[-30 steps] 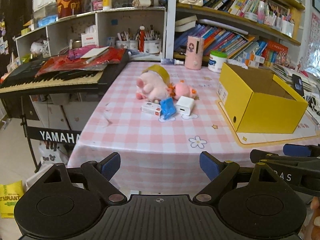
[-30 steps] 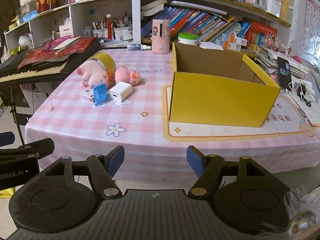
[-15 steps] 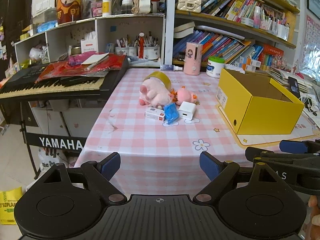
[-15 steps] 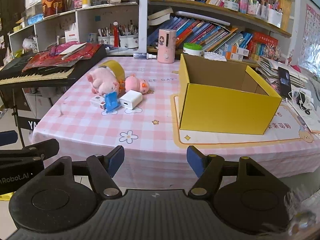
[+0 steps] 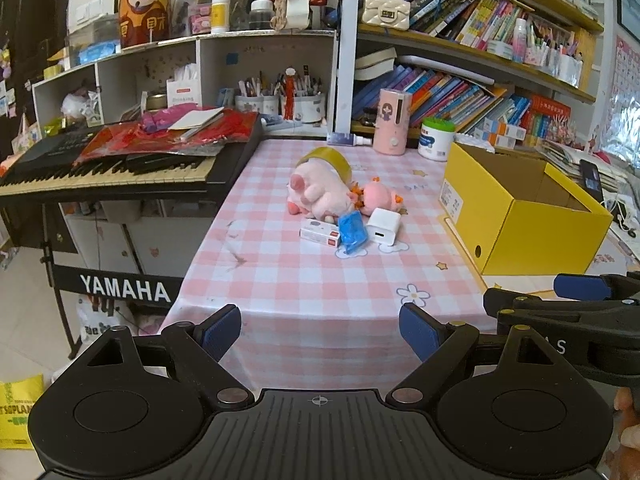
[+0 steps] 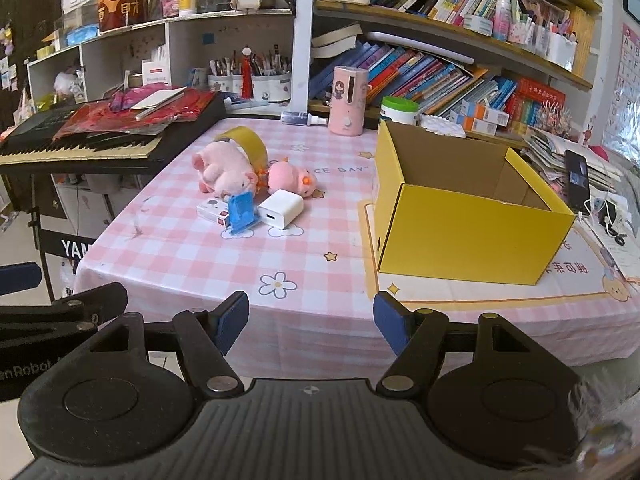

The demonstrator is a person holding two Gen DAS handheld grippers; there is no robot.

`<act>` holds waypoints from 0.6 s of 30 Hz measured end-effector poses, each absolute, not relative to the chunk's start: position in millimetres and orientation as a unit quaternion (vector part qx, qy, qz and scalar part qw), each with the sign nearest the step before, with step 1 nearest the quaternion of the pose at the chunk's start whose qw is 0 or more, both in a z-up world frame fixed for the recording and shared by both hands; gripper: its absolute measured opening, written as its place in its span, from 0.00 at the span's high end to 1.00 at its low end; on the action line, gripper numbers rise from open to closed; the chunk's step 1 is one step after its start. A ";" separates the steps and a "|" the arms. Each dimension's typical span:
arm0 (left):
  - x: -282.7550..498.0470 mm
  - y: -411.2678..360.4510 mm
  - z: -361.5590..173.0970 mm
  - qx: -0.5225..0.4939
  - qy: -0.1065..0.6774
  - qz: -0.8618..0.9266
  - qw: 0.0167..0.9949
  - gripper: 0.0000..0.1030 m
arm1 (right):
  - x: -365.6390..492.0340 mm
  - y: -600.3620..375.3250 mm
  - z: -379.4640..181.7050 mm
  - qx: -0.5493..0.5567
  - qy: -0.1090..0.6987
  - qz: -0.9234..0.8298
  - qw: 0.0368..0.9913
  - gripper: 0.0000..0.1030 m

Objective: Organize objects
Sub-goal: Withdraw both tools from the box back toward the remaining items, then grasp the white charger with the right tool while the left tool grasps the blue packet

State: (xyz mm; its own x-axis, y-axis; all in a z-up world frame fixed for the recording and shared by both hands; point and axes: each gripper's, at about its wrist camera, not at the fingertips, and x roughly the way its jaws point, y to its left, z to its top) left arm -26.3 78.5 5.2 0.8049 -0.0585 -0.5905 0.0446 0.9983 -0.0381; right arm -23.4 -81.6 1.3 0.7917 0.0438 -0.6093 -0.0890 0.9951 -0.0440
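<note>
Jaws apart and empty, left gripper (image 5: 320, 328) and right gripper (image 6: 310, 322) face a soft, light plush pig (image 6: 224, 170), likely best pinched mid-body.

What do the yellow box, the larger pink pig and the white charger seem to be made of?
Yellow box: apparently cardboard, matte yellow outside, with a plain brown inside and creased flaps. Larger pink pig: plush fabric, with a fuzzy, soft-looking surface. White charger: probably hard plastic, smooth, with crisp edges and a port slot in one face.
</note>
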 end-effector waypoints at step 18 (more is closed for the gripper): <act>31.7 78.7 -13.8 -0.037 0.344 0.008 0.938 0.14 | 39.7 -82.6 -12.2 -0.048 0.347 0.057 0.935 0.35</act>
State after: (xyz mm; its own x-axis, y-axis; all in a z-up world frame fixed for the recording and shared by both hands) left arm 31.7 78.7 -13.8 0.7638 -0.0101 -0.6454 -0.0401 0.9972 -0.0631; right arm 39.7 -82.6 -12.2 0.7527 0.0734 -0.6543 -0.1404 0.9888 -0.0505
